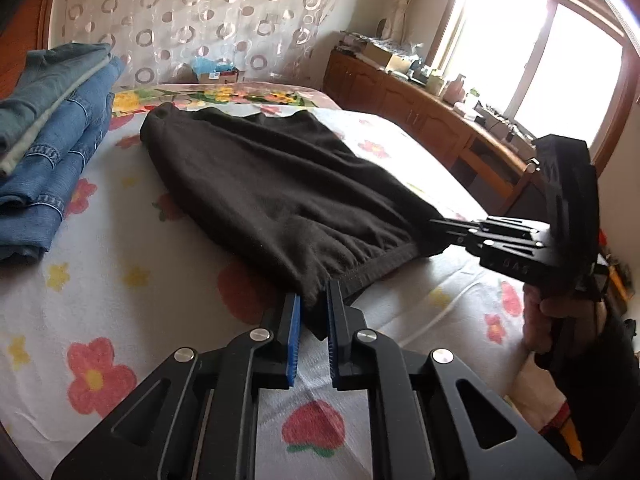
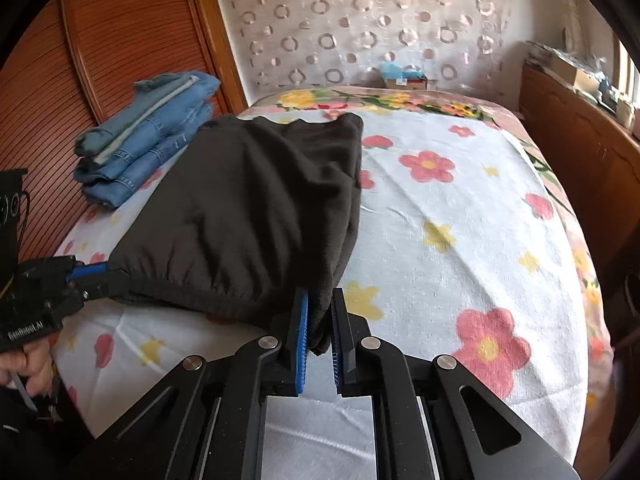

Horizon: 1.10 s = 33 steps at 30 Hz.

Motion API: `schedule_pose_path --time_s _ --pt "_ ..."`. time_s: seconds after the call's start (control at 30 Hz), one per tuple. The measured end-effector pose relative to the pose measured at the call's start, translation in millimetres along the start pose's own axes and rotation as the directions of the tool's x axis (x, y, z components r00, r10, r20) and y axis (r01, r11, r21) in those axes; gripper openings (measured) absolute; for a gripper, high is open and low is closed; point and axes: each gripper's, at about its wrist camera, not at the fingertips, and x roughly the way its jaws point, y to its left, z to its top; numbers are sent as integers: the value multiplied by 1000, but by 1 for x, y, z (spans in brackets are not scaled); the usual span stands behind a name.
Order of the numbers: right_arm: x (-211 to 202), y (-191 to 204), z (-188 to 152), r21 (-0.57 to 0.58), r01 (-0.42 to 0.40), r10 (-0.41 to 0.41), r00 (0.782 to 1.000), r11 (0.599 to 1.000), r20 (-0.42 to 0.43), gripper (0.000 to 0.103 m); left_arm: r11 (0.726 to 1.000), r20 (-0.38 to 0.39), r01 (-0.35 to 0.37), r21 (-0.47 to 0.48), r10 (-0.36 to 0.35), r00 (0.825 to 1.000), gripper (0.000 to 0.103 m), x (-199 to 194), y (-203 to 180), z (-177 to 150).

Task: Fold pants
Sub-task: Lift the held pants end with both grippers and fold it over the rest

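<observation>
I had the pants lying on the bed, their far end toward twelve o'clock near the headboard side and the elastic waistband at my near edge. My left gripper had its jaws pinched on the waistband corner at about six o'clock in its own view, dark cloth bunched between the blue pads. My right gripper pinched the other waistband corner the same way; from the left camera it showed at three o'clock, nipping the cloth by its tip.

The risk, as I judged it, lay in those thin grips. Each held only a small fold near the hem, so a quick lift toward twelve could pull the cloth free on one side and leave a crooked fold. The soft fabric might also drag and rumple underneath. The jeans stacked at ten o'clock sat near, and a wide sweep could knock them.
</observation>
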Motion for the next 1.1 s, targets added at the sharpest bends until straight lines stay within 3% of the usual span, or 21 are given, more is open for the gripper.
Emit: schedule_pose_path --time_s 0.67,1.1 --pt "-68 26 -21 -68 -62 67 995 996 80 8 998 126 11 54 -18 992 11 -71 -10 4" --pt "-90 37 -35 -57 -95 101 989 994 105 8 996 129 -2 84 -9 992 10 -95 -16 -2"
